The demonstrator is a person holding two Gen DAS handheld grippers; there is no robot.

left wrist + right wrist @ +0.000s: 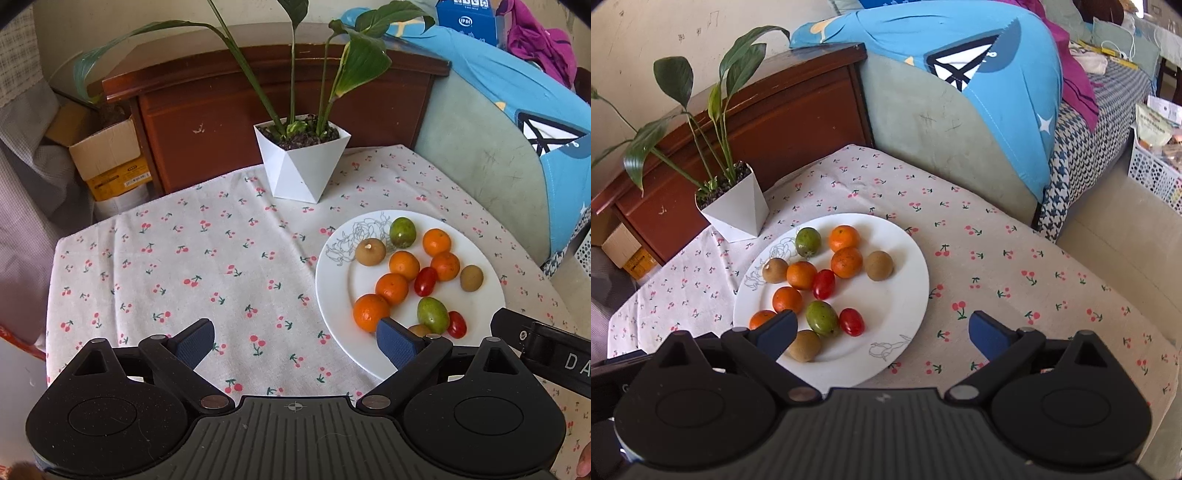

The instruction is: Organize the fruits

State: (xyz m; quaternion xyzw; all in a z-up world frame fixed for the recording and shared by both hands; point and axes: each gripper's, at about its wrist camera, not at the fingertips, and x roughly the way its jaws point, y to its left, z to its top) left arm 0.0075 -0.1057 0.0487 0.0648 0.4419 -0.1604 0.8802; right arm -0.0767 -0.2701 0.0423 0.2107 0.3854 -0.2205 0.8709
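A white plate [340, 295] [901, 295] on the cherry-print tablecloth holds several small oranges [392, 288] [846, 262], two red cherry tomatoes [425, 281] [823, 283], two green fruits [433, 314] [822, 317] and brown kiwis [370, 251] [879, 265]. My left gripper [295, 343] is open and empty, above the cloth at the plate's left edge. My right gripper [882, 334] is open and empty, above the plate's near right rim. The right gripper's body shows at the right edge of the left wrist view [546, 350].
A white faceted pot with a leafy plant [301, 158] [733, 206] stands at the back of the table. Behind it is a brown wooden cabinet [221, 122]. A sofa with a blue cover [979, 92] borders the table's right side. Cardboard boxes [110, 158] sit at the left.
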